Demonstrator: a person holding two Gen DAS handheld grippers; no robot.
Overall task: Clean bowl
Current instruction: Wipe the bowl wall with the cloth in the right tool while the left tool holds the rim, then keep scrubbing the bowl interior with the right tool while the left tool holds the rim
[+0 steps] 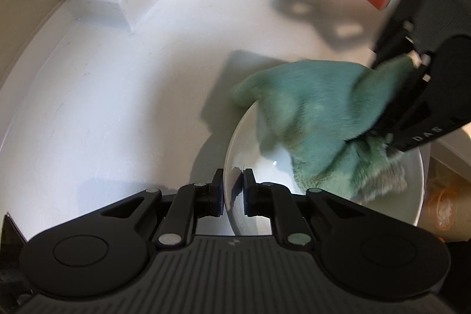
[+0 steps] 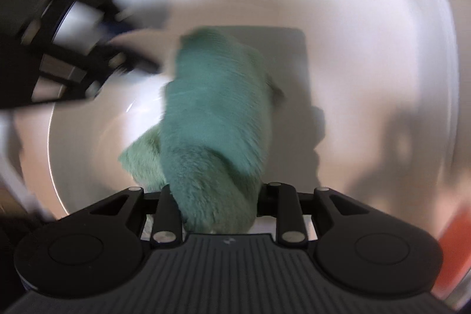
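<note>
Bowl (image 1: 338,196) sits on the white tabletop (image 1: 117,108), its rim pinched in the left gripper's (image 1: 232,190) jaws. Right gripper (image 2: 217,205) has its jaws clamped on a green cloth (image 2: 215,114), pressed down inside the bowl.

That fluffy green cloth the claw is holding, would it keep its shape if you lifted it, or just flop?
Probably flop: the green cloth sags in soft folds from the right claw and drapes over the white bowl's rim. It looks fluffy, so likely light. Its nap should make it grippy rather than slippery.
</note>
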